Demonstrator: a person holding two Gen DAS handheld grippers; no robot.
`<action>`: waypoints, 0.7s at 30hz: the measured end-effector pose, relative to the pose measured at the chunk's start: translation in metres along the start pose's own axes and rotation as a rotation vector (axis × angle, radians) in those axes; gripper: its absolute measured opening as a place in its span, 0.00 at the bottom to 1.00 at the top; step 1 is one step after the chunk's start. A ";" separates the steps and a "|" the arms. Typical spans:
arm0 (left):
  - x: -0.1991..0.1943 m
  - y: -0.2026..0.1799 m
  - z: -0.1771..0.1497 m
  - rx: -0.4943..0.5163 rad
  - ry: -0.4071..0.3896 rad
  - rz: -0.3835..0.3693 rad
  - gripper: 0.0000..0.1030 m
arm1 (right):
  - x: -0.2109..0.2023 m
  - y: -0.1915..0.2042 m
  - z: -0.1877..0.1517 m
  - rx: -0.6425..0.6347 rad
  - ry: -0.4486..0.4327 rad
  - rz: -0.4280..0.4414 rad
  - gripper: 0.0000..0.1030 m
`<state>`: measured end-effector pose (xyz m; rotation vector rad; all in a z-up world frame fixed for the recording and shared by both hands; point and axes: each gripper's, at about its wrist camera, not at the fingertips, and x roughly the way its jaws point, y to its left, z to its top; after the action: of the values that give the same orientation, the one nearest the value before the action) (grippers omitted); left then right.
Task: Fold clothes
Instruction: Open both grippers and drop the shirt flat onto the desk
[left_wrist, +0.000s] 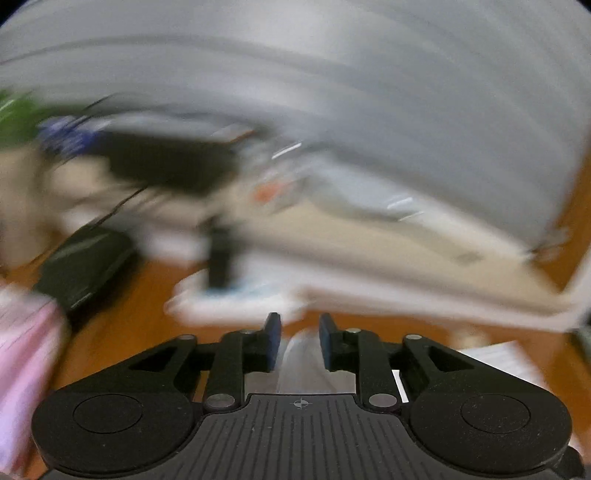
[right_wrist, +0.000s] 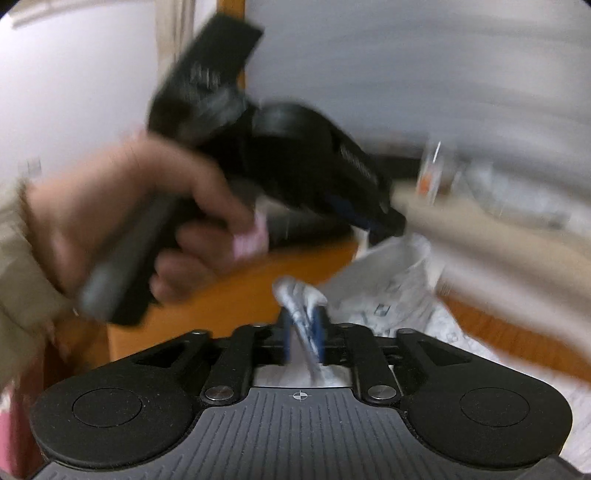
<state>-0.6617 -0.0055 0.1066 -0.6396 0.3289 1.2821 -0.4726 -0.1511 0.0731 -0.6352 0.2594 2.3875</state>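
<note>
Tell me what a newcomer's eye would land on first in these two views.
In the right wrist view, the person's hand with the black left hand-held gripper fills the upper left. Below, pale printed cloth bunches between the right hand-held gripper fingers. The left wrist view is mostly blur above an orange wooden surface.

We see both views under soft, even indoor light, fairly bright, with no harsh glare and only faint shadows. Heavy motion blur smears nearly everything far from the lens into curved streaks: the pale grey wall (left_wrist: 369, 92), the orange wooden counter (left_wrist: 147, 295), and in the right wrist view the person's hand (right_wrist: 147, 206). Only the near black claw housings stay sharp. Fisheye bending curves the edges, and the corners fall to black.
</note>
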 end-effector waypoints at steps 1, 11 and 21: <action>0.002 0.009 -0.006 -0.016 0.009 0.007 0.23 | 0.004 0.002 -0.005 0.000 0.013 0.016 0.34; -0.010 -0.001 -0.017 0.084 -0.027 0.049 0.50 | -0.037 -0.026 -0.007 -0.005 -0.015 -0.020 0.44; -0.015 -0.056 -0.058 0.232 0.019 -0.007 0.49 | -0.119 -0.108 -0.068 -0.008 0.114 -0.171 0.44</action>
<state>-0.6055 -0.0609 0.0840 -0.4556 0.4826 1.2106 -0.2976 -0.1545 0.0723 -0.7667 0.2348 2.1936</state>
